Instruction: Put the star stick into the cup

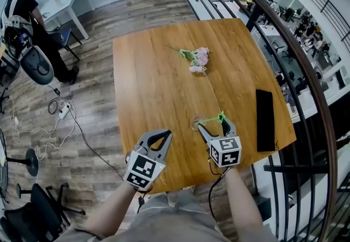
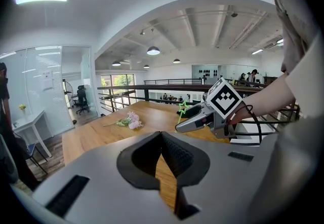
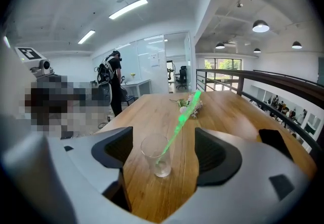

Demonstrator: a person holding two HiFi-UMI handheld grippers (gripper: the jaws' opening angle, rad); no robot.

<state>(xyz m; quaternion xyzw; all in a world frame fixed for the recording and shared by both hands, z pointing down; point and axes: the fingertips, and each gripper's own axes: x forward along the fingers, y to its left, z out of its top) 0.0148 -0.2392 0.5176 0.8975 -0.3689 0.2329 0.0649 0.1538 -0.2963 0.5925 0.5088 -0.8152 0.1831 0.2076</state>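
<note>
Wooden table (image 1: 153, 71): star stick (image 3: 179, 119) leaning in cup (image 3: 155, 159); right gripper (image 1: 215, 127) released, left gripper (image 2: 161, 136) clenched empty.

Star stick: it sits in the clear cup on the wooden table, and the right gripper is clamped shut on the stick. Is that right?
One thing is wrong: the grip. The star stick does sit in the clear cup on the wooden table, but the right gripper is open. The right gripper view shows its jaws wide apart, touching neither stick nor cup.
</note>
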